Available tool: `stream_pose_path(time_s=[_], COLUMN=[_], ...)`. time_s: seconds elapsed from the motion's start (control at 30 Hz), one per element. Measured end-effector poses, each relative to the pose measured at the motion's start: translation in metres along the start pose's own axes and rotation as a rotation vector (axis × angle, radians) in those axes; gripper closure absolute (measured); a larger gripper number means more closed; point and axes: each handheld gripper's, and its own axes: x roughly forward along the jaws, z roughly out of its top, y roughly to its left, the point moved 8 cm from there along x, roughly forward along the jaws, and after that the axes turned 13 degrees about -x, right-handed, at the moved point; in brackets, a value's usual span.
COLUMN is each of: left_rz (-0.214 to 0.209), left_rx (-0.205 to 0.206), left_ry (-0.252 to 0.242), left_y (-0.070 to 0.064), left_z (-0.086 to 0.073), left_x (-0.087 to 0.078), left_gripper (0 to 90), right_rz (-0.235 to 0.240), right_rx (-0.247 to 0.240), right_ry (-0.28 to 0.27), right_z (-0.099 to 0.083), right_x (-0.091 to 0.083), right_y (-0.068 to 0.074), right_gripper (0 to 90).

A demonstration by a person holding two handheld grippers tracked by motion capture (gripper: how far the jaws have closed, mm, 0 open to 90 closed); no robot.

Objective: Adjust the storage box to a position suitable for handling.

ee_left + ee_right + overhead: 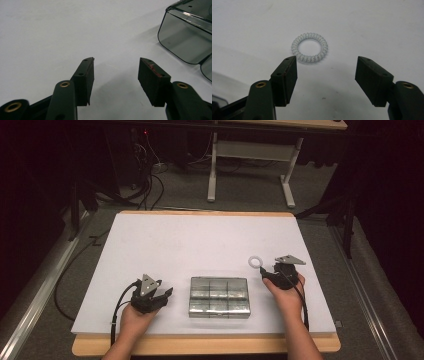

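Observation:
A white spiral hair tie (256, 262) lies flat on the white table top (200, 240), right of centre. My right gripper (267, 272) sits just behind it, open, its jaws wide apart. In the right gripper view the hair tie (309, 47) lies a little beyond the gripper (327, 68), slightly toward the left jaw, untouched. A clear plastic compartment box (219, 297) with its lid closed rests at the table's front centre. My left gripper (162, 296) is open and empty to the left of the box. In the left gripper view the gripper (116, 75) hovers over bare table, with the box corner (185, 35) at upper right.
The white board ends on a wooden table edge (200, 345) near the person. Beyond the far edge stand a second table's white legs (250, 170) and cables (150, 180) on the grey floor.

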Motion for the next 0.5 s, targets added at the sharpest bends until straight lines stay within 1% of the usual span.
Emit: stream_pose_path(time_s=[0.07,0.13,0.23,0.3,0.37,0.47,0.5], left_rz=[-0.001,-0.003,-0.003,-0.004,-0.004,-0.005,-0.006], left_rx=[-0.001,-0.005,-0.007,-0.010,-0.013,-0.016,-0.018], left_ry=[-0.003,-0.006,-0.006,-0.007,-0.007,-0.010,-0.012], left_y=[0.000,0.000,0.001,0.001,0.001,0.001,0.001], left_z=[0.000,0.000,0.000,0.000,0.001,0.001,0.001], left_x=[0.000,-0.001,-0.001,-0.001,-0.001,-0.001,-0.001], left_gripper=[47.1,46.6,45.9,45.0,45.0,44.2,44.2], right_rz=[-0.004,0.007,0.010,0.003,0.001,-0.008,-0.008], right_rx=[-0.008,0.007,0.007,0.018,0.022,0.020,0.020], right_ry=[0.016,0.013,0.036,0.046,0.052,0.071,0.071], right_z=[0.004,0.009,0.012,0.015,0.016,0.020,0.020], right_x=[0.007,0.012,0.019,0.027,0.030,0.039,0.039], right_y=[-0.002,-0.002,-0.004,-0.007,-0.008,-0.011,-0.011], right_gripper=[33.8,33.9,35.2,36.2,36.7,39.1,39.1])
